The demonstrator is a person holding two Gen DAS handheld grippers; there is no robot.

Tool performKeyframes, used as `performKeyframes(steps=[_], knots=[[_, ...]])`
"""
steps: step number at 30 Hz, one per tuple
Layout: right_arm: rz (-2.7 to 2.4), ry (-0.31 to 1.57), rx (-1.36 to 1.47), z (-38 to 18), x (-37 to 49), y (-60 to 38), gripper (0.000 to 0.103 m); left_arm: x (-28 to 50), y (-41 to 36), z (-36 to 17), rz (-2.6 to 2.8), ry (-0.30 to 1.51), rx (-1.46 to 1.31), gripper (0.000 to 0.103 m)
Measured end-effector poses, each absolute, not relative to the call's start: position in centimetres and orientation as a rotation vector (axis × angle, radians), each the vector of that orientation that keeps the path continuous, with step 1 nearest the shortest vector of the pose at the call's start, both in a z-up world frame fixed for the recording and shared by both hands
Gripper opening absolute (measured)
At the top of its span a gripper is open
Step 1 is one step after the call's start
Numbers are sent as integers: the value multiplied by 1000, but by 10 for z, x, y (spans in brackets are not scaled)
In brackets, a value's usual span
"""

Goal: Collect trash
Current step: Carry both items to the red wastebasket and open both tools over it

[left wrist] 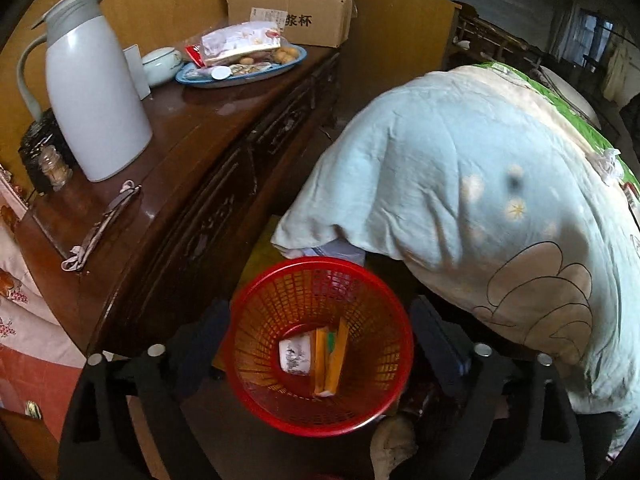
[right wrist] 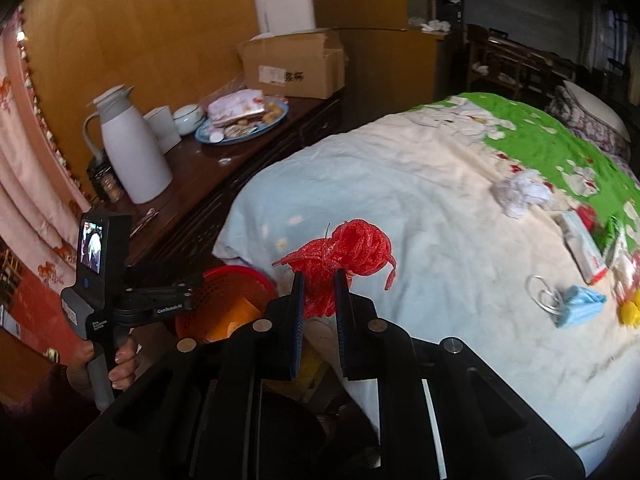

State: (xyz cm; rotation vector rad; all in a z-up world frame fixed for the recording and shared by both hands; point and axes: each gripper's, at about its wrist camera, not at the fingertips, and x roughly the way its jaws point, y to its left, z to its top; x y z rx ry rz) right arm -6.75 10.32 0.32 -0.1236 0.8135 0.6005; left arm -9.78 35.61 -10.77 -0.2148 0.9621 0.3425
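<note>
My left gripper (left wrist: 320, 336) is open, its fingers (left wrist: 208, 340) spread on either side of a red mesh wastebasket (left wrist: 256, 320) on the floor. The basket holds a paper cup (left wrist: 295, 355) and a yellow-orange carton (left wrist: 332, 356). My right gripper (right wrist: 318, 280) is shut on a red mesh net bag (right wrist: 344, 252), held above the bed's edge. The basket (right wrist: 224, 300) shows below and left of it, behind the hand-held left gripper (right wrist: 120, 300). On the bed lie a crumpled white tissue (right wrist: 520, 194), a blue face mask (right wrist: 576, 306) and a small box (right wrist: 580, 246).
A dark wooden sideboard (left wrist: 192, 152) stands left of the basket with a white thermos jug (left wrist: 92, 92), a blue plate of snacks (left wrist: 240, 64) and a cardboard box (left wrist: 292, 8). The bed's light blue quilt (left wrist: 460, 160) overhangs right of the basket. Pink curtains (right wrist: 24, 184) hang far left.
</note>
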Motion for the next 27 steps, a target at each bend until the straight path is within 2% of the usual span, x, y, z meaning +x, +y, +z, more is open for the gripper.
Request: performKeyframes(steps=[11, 22, 24, 26, 27], knots=[[792, 875, -189, -19, -79, 187, 16, -137, 400, -114, 478, 974, -243, 94], [937, 1014, -257, -70, -73, 272, 19, -164, 431, -136, 561, 1033, -277, 94], [958, 1040, -265, -79, -70, 283, 22, -166, 431, -137, 565, 1043, -280, 94], [961, 1048, -260, -82, -69, 287, 40, -167, 433, -138, 567, 1048, -284, 95], [964, 1047, -255, -81, -68, 287, 44, -168, 434, -138, 569, 1048, -286, 95]])
